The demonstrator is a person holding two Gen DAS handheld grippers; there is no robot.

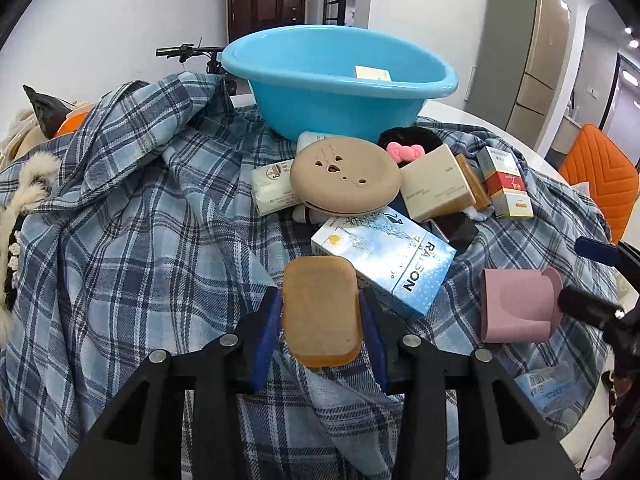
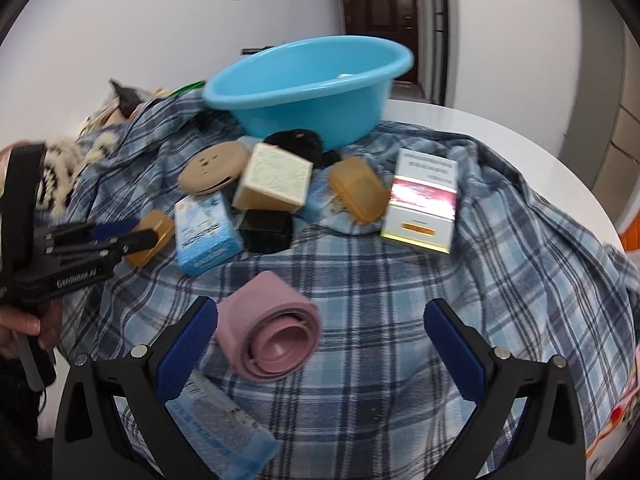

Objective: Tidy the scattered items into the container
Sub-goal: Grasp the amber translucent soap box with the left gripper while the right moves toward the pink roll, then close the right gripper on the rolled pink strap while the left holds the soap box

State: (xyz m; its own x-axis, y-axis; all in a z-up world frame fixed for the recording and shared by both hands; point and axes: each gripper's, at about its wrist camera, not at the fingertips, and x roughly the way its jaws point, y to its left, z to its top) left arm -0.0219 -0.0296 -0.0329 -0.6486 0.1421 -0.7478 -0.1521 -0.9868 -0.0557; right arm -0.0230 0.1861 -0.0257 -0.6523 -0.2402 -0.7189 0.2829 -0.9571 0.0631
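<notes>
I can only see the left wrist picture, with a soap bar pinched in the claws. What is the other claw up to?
Observer: The right gripper is open. The pink roll lies between its fingers, not gripped.
Visitor: And who holds my claw?
Observer: A hand grips the handle of the left gripper, which clamps the soap.

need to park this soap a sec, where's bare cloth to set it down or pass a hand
Bare plaid cloth lies left of the held amber soap, and right of the pink roll below the red-and-white box. Crowded before the blue basin.
</notes>
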